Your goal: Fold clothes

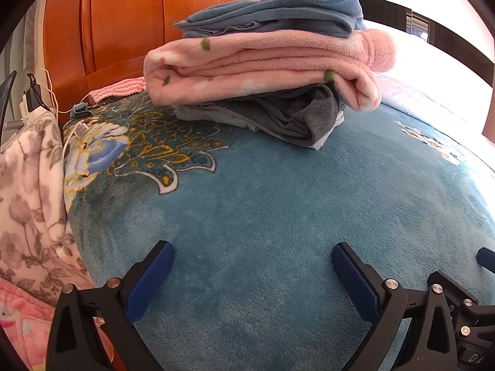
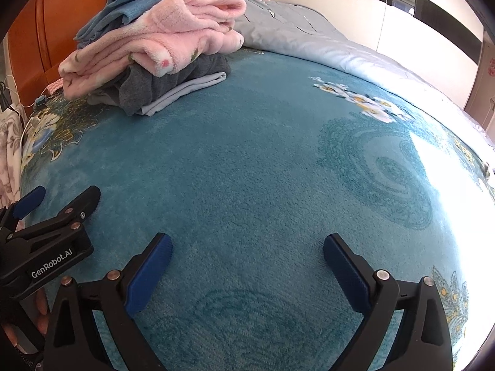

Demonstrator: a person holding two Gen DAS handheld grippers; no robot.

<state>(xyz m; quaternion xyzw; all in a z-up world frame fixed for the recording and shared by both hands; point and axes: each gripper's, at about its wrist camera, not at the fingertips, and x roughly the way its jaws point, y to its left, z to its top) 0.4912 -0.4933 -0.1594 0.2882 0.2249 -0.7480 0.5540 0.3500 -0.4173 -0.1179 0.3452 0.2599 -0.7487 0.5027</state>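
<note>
Both tongs stand wide open and hold nothing: the left gripper [image 1: 252,258] and the right gripper [image 2: 247,249] hover side by side over bare teal blanket [image 2: 247,170]. The folded stack [image 1: 266,71] sits well ahead by the headboard [image 1: 123,24], blue garment [image 1: 278,9] over pink fleece [image 1: 263,68] over grey. Unfolded clothes may lie at the far left, though that edge is unclear. Fetch the next piece, spread it flat on the open blanket, then pinch its corners

Plush teal blanket [image 1: 263,201], fluffy pink fleece [image 1: 263,65], glossy wooden headboard [image 1: 123,24].
</note>
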